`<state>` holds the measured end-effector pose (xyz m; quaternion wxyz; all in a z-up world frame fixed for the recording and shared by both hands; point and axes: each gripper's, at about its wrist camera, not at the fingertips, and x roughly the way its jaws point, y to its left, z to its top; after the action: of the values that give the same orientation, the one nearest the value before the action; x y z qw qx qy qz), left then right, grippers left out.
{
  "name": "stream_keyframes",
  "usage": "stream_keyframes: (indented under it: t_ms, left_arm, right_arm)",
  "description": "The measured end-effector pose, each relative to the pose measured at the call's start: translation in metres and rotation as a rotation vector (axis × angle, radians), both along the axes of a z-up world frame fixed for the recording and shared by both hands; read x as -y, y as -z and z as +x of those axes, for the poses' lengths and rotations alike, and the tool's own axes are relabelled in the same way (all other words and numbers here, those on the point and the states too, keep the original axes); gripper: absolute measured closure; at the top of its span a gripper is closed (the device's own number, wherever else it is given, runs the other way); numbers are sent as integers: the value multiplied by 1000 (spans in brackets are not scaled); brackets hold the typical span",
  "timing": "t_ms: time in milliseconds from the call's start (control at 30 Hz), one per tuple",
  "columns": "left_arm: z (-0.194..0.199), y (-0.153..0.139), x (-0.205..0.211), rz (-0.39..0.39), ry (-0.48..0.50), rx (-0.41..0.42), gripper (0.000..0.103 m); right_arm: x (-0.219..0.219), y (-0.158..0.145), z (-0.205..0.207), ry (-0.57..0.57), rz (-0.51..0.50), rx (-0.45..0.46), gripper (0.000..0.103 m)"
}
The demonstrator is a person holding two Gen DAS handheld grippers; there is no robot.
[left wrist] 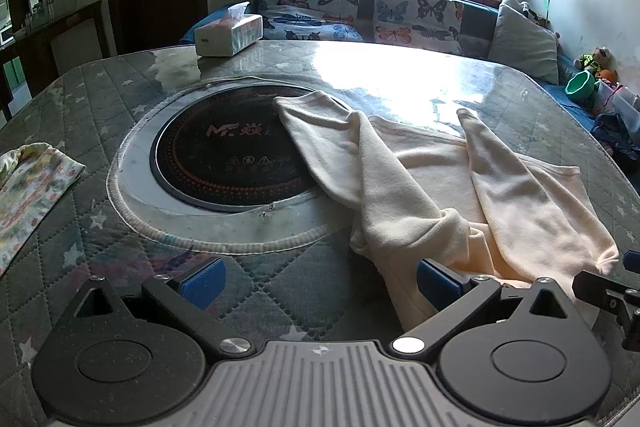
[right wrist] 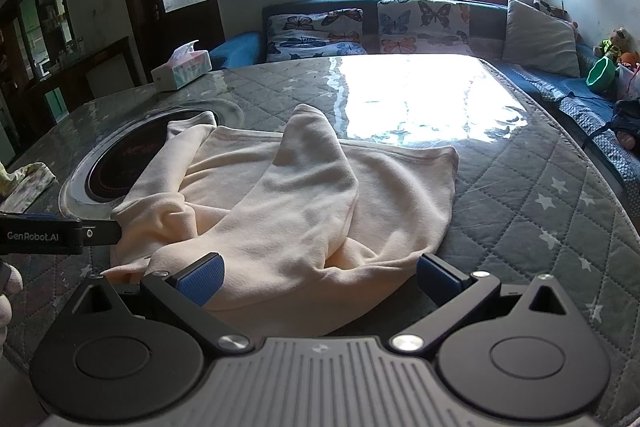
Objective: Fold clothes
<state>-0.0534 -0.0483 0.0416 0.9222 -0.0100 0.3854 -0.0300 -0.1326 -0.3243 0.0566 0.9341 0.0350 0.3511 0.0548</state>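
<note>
- Left gripper [left wrist: 320, 283]: jaws spread wide, holding nothing; right blue pad touches the near edge of the cream garment [left wrist: 440, 187].
- Right gripper [right wrist: 320, 279]: jaws released, straddling the garment's near hem.
- Cream garment lies rumpled on the quilted surface [right wrist: 560, 227], both sleeves thrown across the body, one sleeve end over the round black cooktop [left wrist: 224, 163].
- Floral cloth [left wrist: 28, 187] at left, well apart.
- Tissue box [left wrist: 228, 35] at the far edge.
</note>
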Motion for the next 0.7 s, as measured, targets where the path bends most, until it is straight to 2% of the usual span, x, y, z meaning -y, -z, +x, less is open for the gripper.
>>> stream_keyframes:
  t_ms: [700]
  left_arm:
    - [22,-9,6,16,21,26,0]
  right_arm:
    - [-3,3,19,-19,-11,-13,0]
